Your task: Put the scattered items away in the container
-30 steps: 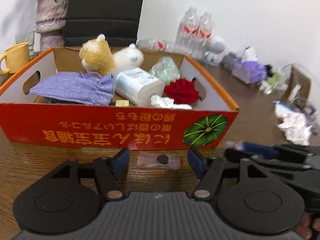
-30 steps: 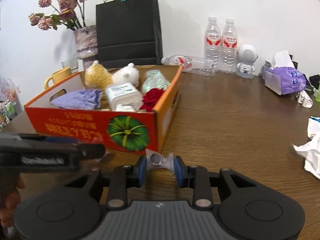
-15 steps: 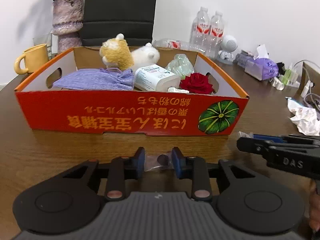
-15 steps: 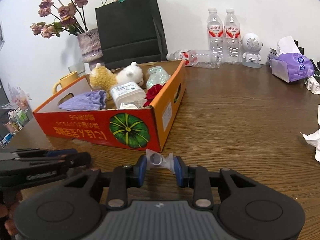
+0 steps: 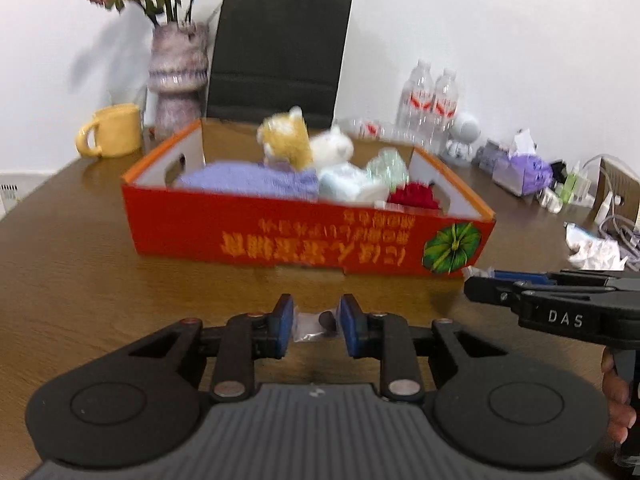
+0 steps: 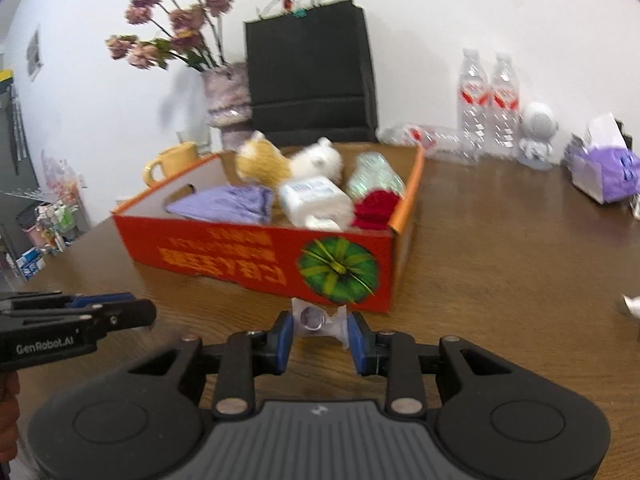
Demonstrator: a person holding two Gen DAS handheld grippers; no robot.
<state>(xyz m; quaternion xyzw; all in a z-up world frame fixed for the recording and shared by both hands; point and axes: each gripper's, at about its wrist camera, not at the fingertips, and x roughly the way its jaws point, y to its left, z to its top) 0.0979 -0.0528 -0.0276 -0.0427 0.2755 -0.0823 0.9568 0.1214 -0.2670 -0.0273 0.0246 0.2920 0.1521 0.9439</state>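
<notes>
A red and orange cardboard box [image 5: 280, 236] [image 6: 248, 252] stands on the brown table and holds plush toys, a purple cloth, a tissue pack and a red rose. My left gripper [image 5: 314, 326] is shut on a small clear packet with a dark round piece [image 5: 314, 324], held above the table in front of the box. My right gripper [image 6: 320, 334] is shut on a clear packet with a ring-shaped piece [image 6: 314, 318], near the box's front right corner. Each gripper shows at the edge of the other's view.
Behind the box stand a yellow mug [image 5: 114, 130], a vase of dried flowers [image 5: 178, 76] and a black paper bag [image 5: 278, 52]. Water bottles [image 6: 486, 100], a white robot figure [image 6: 538, 136], a purple tissue pack [image 6: 604, 172] and crumpled paper [image 5: 596, 250] are on the right.
My left gripper closed on the packet that lay on the table and lifted it back away from the box. My right gripper kept its packet and rose slightly.
</notes>
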